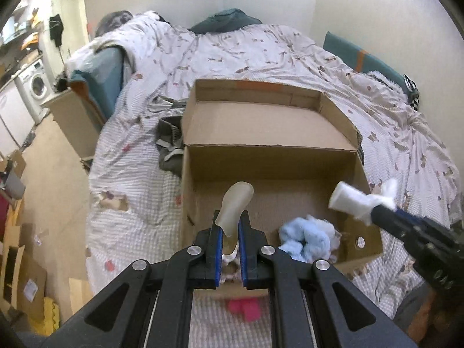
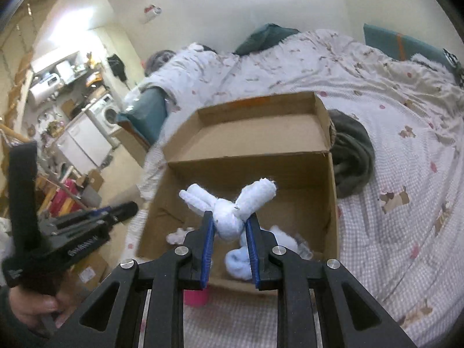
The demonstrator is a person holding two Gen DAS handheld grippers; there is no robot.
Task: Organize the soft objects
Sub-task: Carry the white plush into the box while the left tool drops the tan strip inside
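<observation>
Both loads hang over the open brown cardboard box (image 1: 272, 156): left gripper (image 1: 230, 232) clamps a translucent soft insole-like piece (image 1: 236, 206), right gripper (image 2: 230, 229) a white knotted cloth (image 2: 229, 217) (box directly below)

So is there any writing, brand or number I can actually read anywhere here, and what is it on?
Nothing here reads clearly.
Raised lettering on the side of the left gripper: upside down and blurred, unreadable.
Paper label on cardboard on the floor: too small to read.
Cardboard box: no print visible.
</observation>
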